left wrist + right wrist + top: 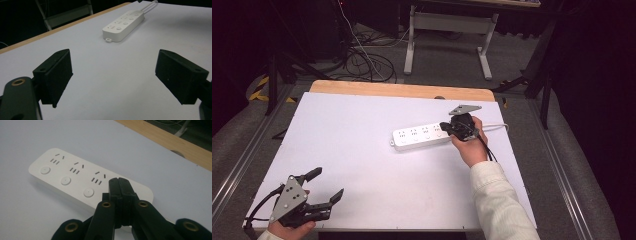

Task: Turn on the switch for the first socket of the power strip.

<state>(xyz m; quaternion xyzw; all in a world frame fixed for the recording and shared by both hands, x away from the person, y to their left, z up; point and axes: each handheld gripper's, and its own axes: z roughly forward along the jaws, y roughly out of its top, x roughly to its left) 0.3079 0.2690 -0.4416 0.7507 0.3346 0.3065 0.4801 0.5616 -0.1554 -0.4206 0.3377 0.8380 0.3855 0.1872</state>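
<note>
R gripper: jaws pressed together, nothing btwn them, tips over the cable end of the power strip, right by the last socket & its round button (contact w/ the casing can't be told). Looks like a closed-tip poke at a switch, not a grab.

L gripper: jaws spread wide, empty, low over bare white table at the near-left corner, well apart from the strip.

Strip lies flat, right of table centre, its white cord running off toward the right edge.

Handling, as a guess: rigid plastic shell, light-ish, smooth so it'll likely skid on the board if pushed sideways. Press straight down. To lift, pinch across the short width at mid-body w/ wide-open jaws; the cord will drag and twist it. L gripper could brace the free end.
</note>
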